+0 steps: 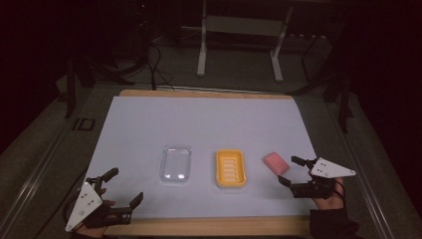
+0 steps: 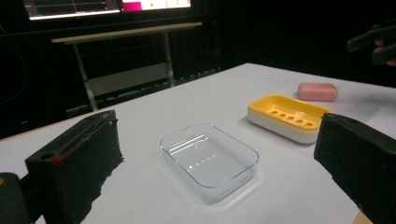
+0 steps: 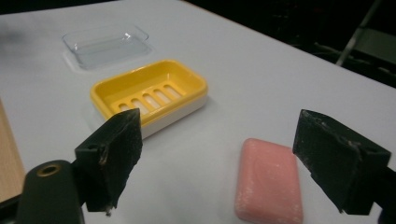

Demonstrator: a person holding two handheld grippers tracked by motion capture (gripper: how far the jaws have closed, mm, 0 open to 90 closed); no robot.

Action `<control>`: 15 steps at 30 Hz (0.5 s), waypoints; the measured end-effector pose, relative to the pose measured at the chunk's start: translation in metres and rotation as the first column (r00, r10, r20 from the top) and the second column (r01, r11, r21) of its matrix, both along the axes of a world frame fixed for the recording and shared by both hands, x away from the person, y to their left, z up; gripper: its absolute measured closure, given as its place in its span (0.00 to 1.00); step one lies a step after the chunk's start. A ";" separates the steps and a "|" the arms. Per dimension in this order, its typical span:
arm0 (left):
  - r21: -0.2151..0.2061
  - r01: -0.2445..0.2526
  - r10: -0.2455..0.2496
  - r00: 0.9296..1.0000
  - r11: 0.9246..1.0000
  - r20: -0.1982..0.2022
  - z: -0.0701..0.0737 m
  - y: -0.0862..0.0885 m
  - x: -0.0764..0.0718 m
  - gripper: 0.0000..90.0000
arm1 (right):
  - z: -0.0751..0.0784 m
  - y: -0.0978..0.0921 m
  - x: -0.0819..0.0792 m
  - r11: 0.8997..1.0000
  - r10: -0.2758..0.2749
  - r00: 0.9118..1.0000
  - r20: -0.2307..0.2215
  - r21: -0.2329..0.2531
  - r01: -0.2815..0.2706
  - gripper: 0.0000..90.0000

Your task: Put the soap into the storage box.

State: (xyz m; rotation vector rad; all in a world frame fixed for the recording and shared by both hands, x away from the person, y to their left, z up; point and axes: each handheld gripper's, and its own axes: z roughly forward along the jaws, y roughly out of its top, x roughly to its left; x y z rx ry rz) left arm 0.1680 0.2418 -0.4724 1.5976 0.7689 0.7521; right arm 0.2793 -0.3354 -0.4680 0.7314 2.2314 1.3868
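Observation:
A pink soap bar lies flat on the white table cover, right of a yellow slotted soap dish. A clear plastic lid rests left of the dish. My right gripper is open just right of the soap, its jaws wide on either side of the bar's near end and holding nothing. My left gripper is open near the front left edge, well short of the clear lid.
The white cover lies over a wooden tabletop whose edge shows at the front. Behind the table stand a white-legged frame and loose cables on a dark floor. A lit monitor sits far back.

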 end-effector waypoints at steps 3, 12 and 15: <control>0.002 -0.004 0.004 1.000 1.000 0.004 0.000 0.000 0.000 0.01 | -0.001 0.003 0.000 1.000 0.011 1.000 0.017 -0.019 -0.011 0.21; 0.014 0.018 -0.018 1.000 1.000 0.013 0.000 -0.005 0.000 0.01 | -0.001 0.008 0.001 0.998 0.039 0.999 0.038 -0.048 -0.037 0.22; 0.023 0.026 -0.027 1.000 0.999 0.012 -0.001 -0.007 0.000 0.01 | -0.001 0.008 0.002 0.998 0.043 0.998 0.043 -0.048 -0.041 0.22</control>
